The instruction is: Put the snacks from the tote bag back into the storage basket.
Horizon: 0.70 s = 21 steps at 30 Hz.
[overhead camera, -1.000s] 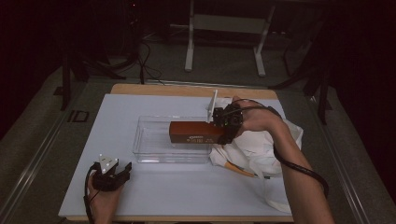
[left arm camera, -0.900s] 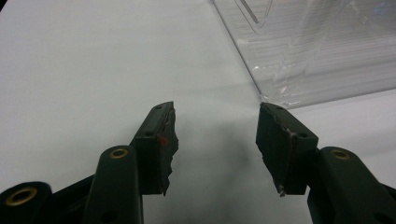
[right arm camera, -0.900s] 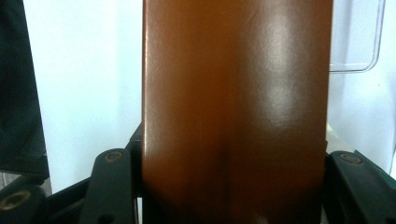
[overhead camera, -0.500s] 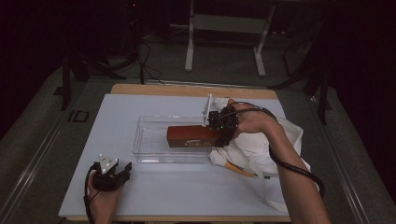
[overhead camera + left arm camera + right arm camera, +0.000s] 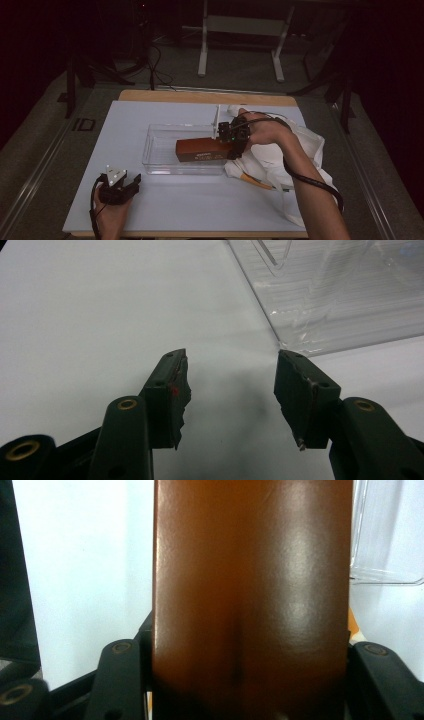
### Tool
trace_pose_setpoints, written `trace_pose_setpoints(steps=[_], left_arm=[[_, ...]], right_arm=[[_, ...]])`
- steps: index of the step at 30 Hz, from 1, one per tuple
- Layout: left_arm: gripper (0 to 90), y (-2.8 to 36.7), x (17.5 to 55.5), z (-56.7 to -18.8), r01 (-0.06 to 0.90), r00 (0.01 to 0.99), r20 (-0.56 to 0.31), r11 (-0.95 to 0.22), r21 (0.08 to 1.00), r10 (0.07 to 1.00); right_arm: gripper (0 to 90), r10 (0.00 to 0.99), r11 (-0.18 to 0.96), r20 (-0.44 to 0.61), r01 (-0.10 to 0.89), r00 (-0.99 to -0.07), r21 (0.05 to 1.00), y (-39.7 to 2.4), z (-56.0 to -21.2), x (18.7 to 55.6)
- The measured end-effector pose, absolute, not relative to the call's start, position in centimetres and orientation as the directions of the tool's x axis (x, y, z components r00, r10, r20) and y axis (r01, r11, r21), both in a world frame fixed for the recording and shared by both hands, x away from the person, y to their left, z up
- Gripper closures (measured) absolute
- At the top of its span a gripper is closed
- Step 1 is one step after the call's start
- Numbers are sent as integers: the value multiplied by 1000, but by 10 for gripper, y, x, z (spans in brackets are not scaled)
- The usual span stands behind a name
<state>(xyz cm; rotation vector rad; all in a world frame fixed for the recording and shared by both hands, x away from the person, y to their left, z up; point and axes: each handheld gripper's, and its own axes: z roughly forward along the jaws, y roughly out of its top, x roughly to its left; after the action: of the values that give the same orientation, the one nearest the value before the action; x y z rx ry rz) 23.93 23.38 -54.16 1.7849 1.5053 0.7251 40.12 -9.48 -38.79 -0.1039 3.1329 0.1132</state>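
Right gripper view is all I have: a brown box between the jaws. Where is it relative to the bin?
Observer: The box lies lengthwise within the clear bin's outline. The right gripper holds its right end. I can't tell whether it touches the bottom.
Operator: What about the left gripper?
Observer: The left gripper sits on the table by the bin's near left corner, jaws open with nothing between them.
Operator: Is anything right of the bin?
Observer: A crumpled white cloth, with an orange-handled tool lying at its near edge.
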Motion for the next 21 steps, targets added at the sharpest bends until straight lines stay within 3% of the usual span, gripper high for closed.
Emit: trace_pose_setpoints(steps=[21], left_arm=[[477,234,239,-542,604,175,-14,-96,791,984]], right_arm=[[430,-71,996,-10,-71,-997,45,-85,-397,400]])
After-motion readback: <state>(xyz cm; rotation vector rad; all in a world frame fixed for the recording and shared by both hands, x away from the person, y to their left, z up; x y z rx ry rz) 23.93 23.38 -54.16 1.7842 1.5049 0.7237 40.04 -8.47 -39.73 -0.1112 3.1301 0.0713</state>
